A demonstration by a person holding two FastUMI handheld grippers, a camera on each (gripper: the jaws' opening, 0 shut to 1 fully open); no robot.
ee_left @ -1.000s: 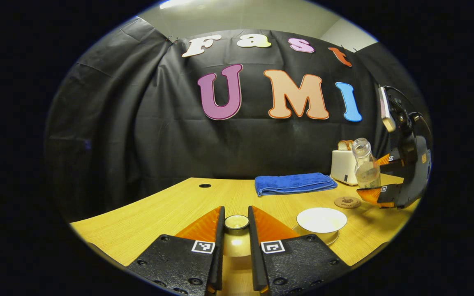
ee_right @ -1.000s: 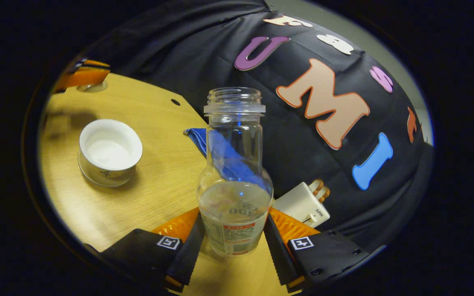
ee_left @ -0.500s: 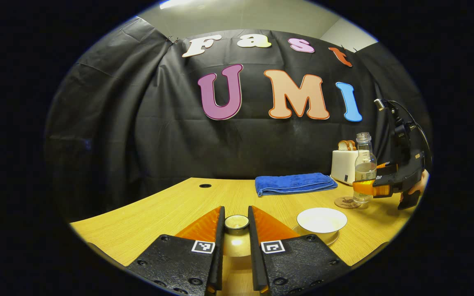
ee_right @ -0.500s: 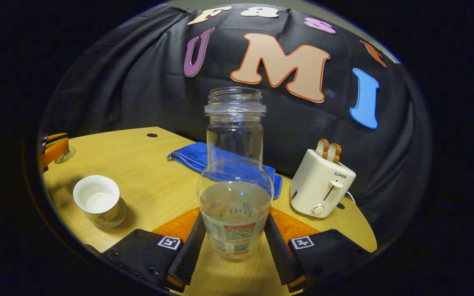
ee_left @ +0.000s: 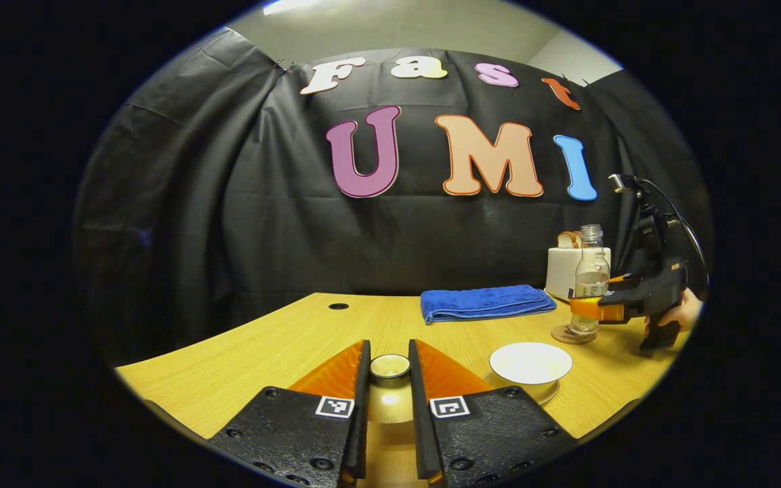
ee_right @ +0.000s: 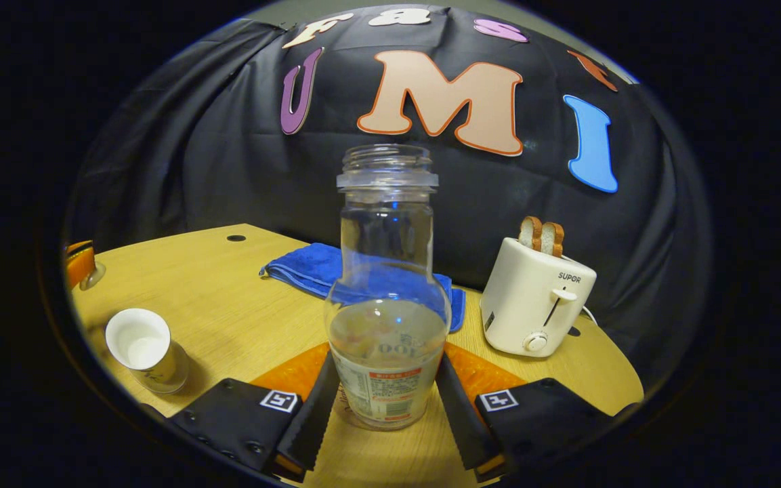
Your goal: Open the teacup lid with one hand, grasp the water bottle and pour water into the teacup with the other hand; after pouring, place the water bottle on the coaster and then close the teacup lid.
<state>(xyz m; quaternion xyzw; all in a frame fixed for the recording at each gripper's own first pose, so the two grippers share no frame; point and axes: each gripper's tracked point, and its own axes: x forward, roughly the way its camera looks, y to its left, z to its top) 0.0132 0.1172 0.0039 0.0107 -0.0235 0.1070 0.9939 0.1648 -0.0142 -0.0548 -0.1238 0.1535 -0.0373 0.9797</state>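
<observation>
My left gripper [ee_left: 389, 393] is shut on the teacup lid [ee_left: 390, 367], with its knob pinched between the two fingers over the table's near part. The white teacup [ee_left: 530, 362] stands uncovered on its saucer to the right; the right gripper view has it at the lower left [ee_right: 141, 347]. The clear water bottle [ee_right: 387, 318], partly full and uncapped, stands upright with my right gripper [ee_right: 387, 407] shut on its lower body. From the left gripper view the bottle [ee_left: 590, 278] rests on the round coaster [ee_left: 566, 335], with the right gripper [ee_left: 597, 310] and a hand [ee_left: 681, 313] beside it.
A folded blue towel [ee_left: 486, 302] lies behind the teacup near the black wall. A white toaster [ee_right: 538, 298] with two bread slices stands right of the bottle. The wooden table [ee_left: 261, 352] has a small hole at its far left.
The right gripper brought the bottle from a tilt to upright and lowered it onto the coaster. The left gripper and lid have not moved.
</observation>
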